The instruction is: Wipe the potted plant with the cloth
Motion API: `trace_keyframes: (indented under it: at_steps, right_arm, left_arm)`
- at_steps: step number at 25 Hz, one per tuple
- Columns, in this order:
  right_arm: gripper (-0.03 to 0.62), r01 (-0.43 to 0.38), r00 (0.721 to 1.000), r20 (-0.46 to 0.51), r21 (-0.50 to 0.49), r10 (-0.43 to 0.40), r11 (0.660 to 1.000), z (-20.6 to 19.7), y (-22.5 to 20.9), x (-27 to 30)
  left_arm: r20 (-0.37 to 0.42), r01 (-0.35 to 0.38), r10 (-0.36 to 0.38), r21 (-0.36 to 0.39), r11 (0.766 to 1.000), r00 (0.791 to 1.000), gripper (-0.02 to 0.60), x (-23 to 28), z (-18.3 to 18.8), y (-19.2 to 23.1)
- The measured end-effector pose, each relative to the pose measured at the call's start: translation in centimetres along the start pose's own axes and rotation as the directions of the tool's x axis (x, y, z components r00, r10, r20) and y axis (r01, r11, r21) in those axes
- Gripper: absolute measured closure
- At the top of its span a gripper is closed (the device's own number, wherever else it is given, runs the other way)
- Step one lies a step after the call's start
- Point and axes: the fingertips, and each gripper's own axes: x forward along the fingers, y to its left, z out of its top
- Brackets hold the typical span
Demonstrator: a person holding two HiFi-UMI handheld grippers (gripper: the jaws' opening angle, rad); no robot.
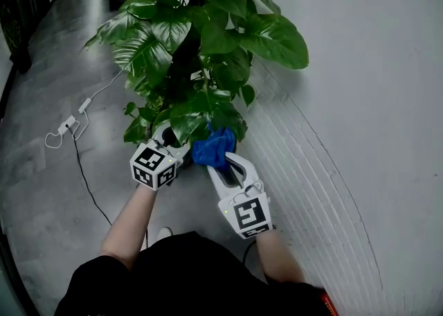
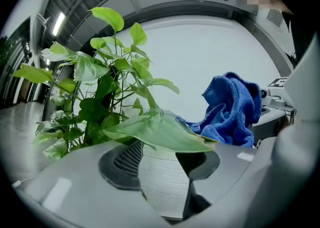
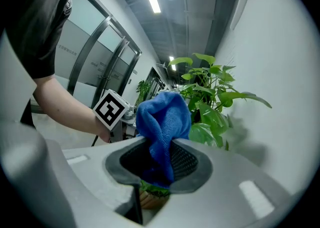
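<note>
One potted plant (image 1: 201,38); right tool (image 3: 159,162) clamps cloth (image 3: 165,117).

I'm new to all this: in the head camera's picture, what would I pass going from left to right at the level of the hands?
White cable on the floor → left gripper → blue cloth → white brick wall.

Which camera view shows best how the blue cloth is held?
The right gripper view: there the blue cloth sits pinched between the right gripper's jaws. The head view shows it only as a bundle from above, beside the leaves; the left gripper view shows its loose side, not the grip.
</note>
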Motion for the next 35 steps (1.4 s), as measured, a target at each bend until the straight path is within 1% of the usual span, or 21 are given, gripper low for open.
trace_keyframes:
  at_steps: [7,10,14,17,20,23,25,27,29,31,32,33,34,35]
  right_arm:
    - [0.485,-0.025,0.999,-0.044,0.002,0.025,1.000,-1.8,0.8,-0.4]
    - [0.485,-0.035,0.997,-0.063,-0.012,0.034,0.999,-2.6,1.1,-0.5]
    - [0.485,-0.028,0.993,-0.112,-0.043,0.023,0.999,-4.0,1.2,-0.8]
    - [0.485,-0.051,0.991,-0.129,-0.044,0.045,0.998,-4.8,1.7,-1.1]
    - [0.485,-0.078,0.988,-0.135,-0.029,0.074,0.997,-5.5,2.1,-1.5]
    - [0.485,-0.097,0.985,-0.144,-0.018,0.093,0.995,-6.5,2.3,-2.4]
    - [0.485,-0.107,0.984,-0.145,-0.010,0.105,0.994,-6.5,2.1,-3.4]
    - [0.485,-0.117,0.987,-0.114,-0.004,0.116,0.993,-5.7,1.5,-4.5]
    - [0.485,-0.109,0.992,-0.058,-0.002,0.109,0.994,-3.9,0.5,-5.4]
    - [0.485,-0.085,0.996,0.010,0.008,0.085,0.996,-1.1,-0.7,-6.0]
    - [0.485,-0.074,0.996,0.046,0.025,0.073,0.997,0.6,-1.2,-6.3]
    - [0.485,-0.068,0.995,0.080,0.052,0.064,0.996,2.3,-1.5,-6.4]
    - [0.485,-0.070,0.992,0.108,0.084,0.061,0.994,4.0,-1.8,-6.4]
    - [0.485,-0.079,0.989,0.131,0.111,0.064,0.991,5.6,-1.9,-6.3]
  left_arm:
    - [0.000,-0.011,0.011,-0.004,1.000,1.000,0.387,-0.1,0.2,0.2]
    - [-0.004,-0.015,0.015,-0.007,1.000,1.000,0.387,0.1,0.1,0.4]
    - [-0.018,-0.013,0.013,-0.004,1.000,1.000,0.387,0.7,-0.3,0.3]
    - [-0.022,-0.011,0.011,0.001,1.000,1.000,0.387,1.2,-0.3,-0.3]
    - [-0.020,-0.016,0.016,0.028,0.999,1.000,0.387,1.4,0.0,-0.7]
    - [-0.038,-0.017,0.021,0.101,0.995,0.999,0.387,1.7,0.2,-1.0]
    - [-0.064,-0.013,0.025,0.177,0.984,0.998,0.387,1.9,0.3,-1.1]
    - [-0.084,-0.018,0.042,0.263,0.964,0.996,0.387,1.8,0.4,-0.8]
    - [-0.092,-0.030,0.068,0.360,0.932,0.993,0.378,1.6,0.8,-0.2]
    - [-0.098,-0.032,0.084,0.446,0.894,0.992,0.368,1.4,1.2,0.4]
    - [-0.104,-0.026,0.086,0.477,0.878,0.991,0.363,1.3,1.3,0.6]
    - [-0.109,-0.018,0.083,0.496,0.868,0.991,0.355,1.2,1.4,0.9]
    - [-0.111,-0.010,0.077,0.504,0.864,0.991,0.354,1.1,1.5,1.1]
    - [-0.108,-0.005,0.069,0.502,0.865,0.992,0.354,1.0,1.7,1.3]
